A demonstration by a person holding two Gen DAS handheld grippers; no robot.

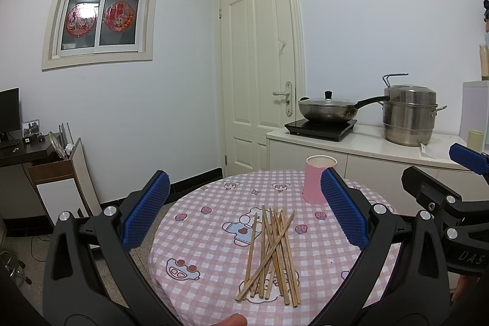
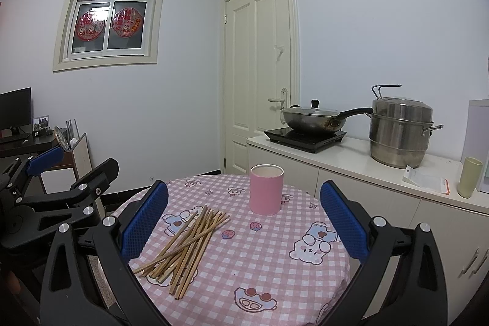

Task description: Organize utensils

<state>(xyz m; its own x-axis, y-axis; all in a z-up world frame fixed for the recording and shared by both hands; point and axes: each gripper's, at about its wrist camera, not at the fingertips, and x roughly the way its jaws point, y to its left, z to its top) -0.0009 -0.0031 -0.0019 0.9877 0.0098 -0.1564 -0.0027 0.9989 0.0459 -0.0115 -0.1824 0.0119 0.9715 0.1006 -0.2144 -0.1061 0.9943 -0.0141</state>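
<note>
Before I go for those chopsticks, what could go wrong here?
1. The chopsticks lie crossed in a loose pile, so pinching one may drag or scatter others.
2. The pink cup stands upright and looks light; a bump or a long stick leaning inside might tip it.
3. Some stick ends lie near the table edge and could roll off.

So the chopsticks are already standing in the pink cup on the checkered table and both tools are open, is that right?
Not quite. The chopsticks lie in a loose pile on the checkered table, in front of the pink cup, not in it; the right wrist view shows this. Both the left tool and the right tool are open.
</note>
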